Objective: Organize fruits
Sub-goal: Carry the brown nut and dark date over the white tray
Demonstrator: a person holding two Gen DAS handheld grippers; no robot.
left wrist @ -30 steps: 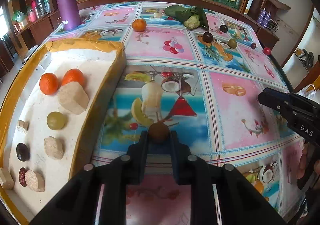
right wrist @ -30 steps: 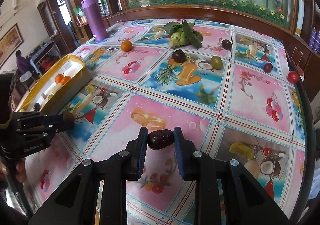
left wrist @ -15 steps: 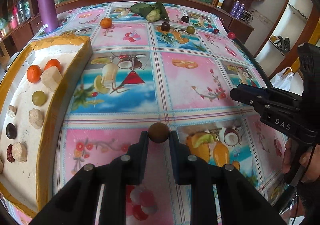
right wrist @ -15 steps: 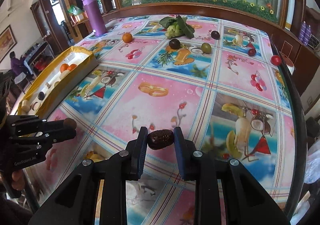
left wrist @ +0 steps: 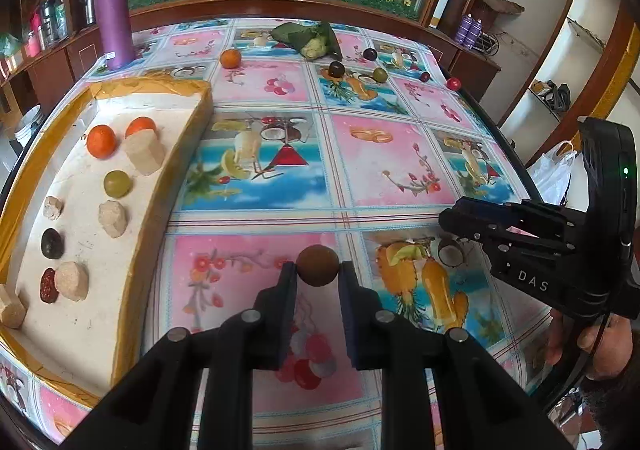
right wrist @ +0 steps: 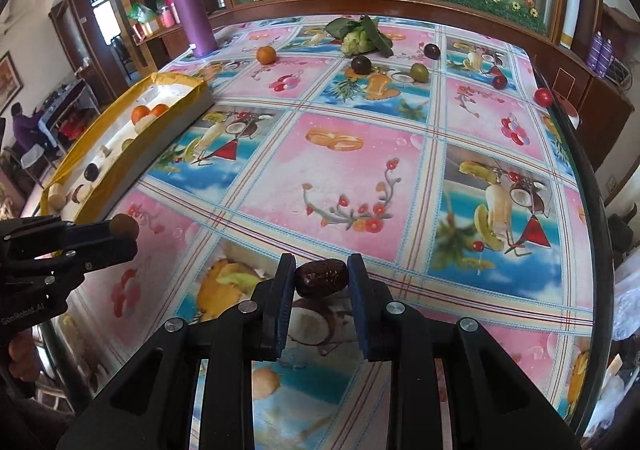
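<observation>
My left gripper (left wrist: 318, 268) is shut on a round brown fruit (left wrist: 318, 265), held above the table to the right of the yellow-rimmed tray (left wrist: 120, 314). A dark wrinkled date (right wrist: 321, 278) sits pinched in my right gripper (right wrist: 321, 278), over the near part of the table. In the right wrist view the left gripper (right wrist: 120, 228) shows at the far left with the brown fruit (right wrist: 124, 226). The tray (right wrist: 176, 83) holds two oranges (left wrist: 101, 141), a green fruit (left wrist: 117, 183), a dark fruit (left wrist: 52, 243) and a red date (left wrist: 48, 285), parted by tan blocks.
Loose fruit lies at the table's far side: an orange (left wrist: 230, 58), dark plums (left wrist: 337, 69), a green fruit (left wrist: 379, 74), small red fruits (left wrist: 453, 83) and a leafy custard apple (left wrist: 314, 43). A purple flask (left wrist: 113, 15) stands far left. A hand (left wrist: 592, 342) grips the right tool.
Both grippers drew back toward the near edge of the table with their fruit still held. The tray and far fruit look further off; the left view swung back toward the tray.
</observation>
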